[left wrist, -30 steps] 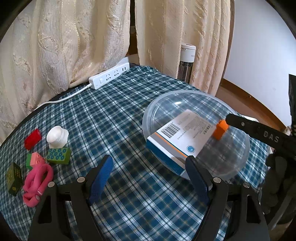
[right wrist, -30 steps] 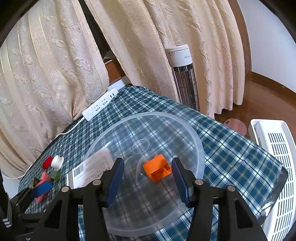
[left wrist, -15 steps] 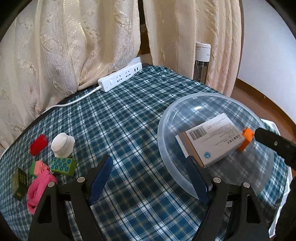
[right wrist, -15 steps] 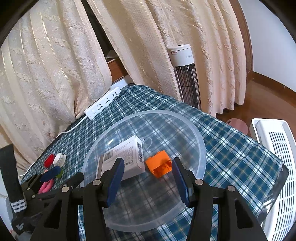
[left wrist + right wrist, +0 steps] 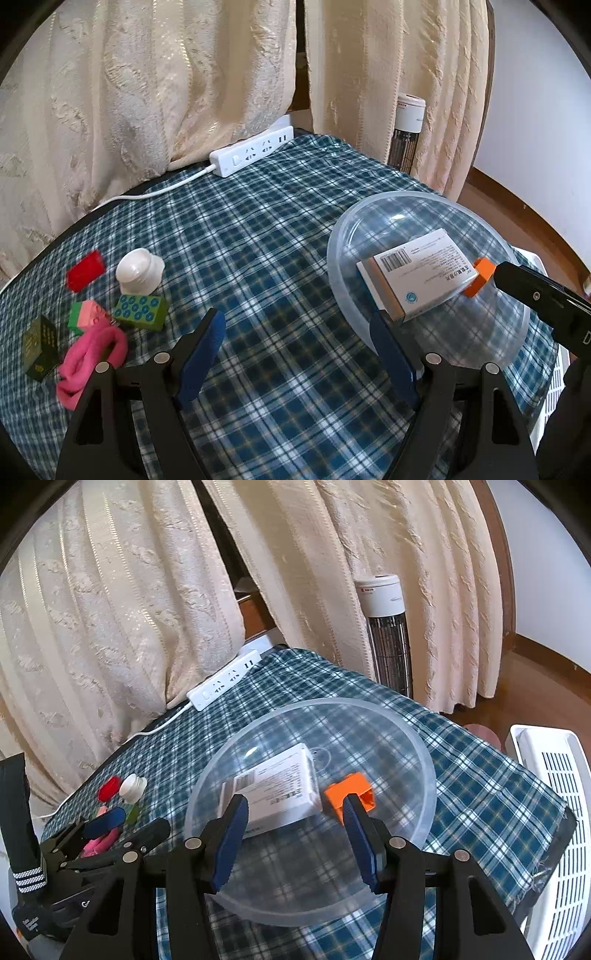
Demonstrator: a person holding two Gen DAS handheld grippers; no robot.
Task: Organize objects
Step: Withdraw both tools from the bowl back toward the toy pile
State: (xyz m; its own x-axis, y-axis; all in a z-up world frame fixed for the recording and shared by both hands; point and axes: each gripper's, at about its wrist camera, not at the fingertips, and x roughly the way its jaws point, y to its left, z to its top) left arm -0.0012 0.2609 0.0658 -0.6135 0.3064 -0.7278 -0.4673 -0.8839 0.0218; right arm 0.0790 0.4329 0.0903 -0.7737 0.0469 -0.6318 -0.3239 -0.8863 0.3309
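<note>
A clear plastic bowl (image 5: 491, 332) (image 5: 406, 760) stands on the plaid cloth. Inside it lie a white barcoded box (image 5: 417, 275) (image 5: 284, 788) and, touching it, an orange block (image 5: 480, 275) (image 5: 349, 794). My left gripper (image 5: 295, 350) is open over bare cloth left of the bowl, nothing between its blue pads; it also shows in the right wrist view (image 5: 129, 827). My right gripper (image 5: 295, 834) hangs open over the bowl's near rim, holding nothing. Loose at the left: a red block (image 5: 85, 270), a white cap (image 5: 139, 270), a green studded block (image 5: 139, 312), a pink-green block (image 5: 86, 314), a pink band (image 5: 92, 354) and a dark green box (image 5: 38, 349).
A white power strip (image 5: 253, 150) with its cable lies at the back edge under cream curtains. A tower heater (image 5: 386, 627) stands behind the table. A white slatted basket (image 5: 554, 812) sits off the table's right edge.
The white box slid from the bowl's left rim down into the bowl, ending against the orange block. My left gripper drew back from the bowl. The right gripper backed off slightly.
</note>
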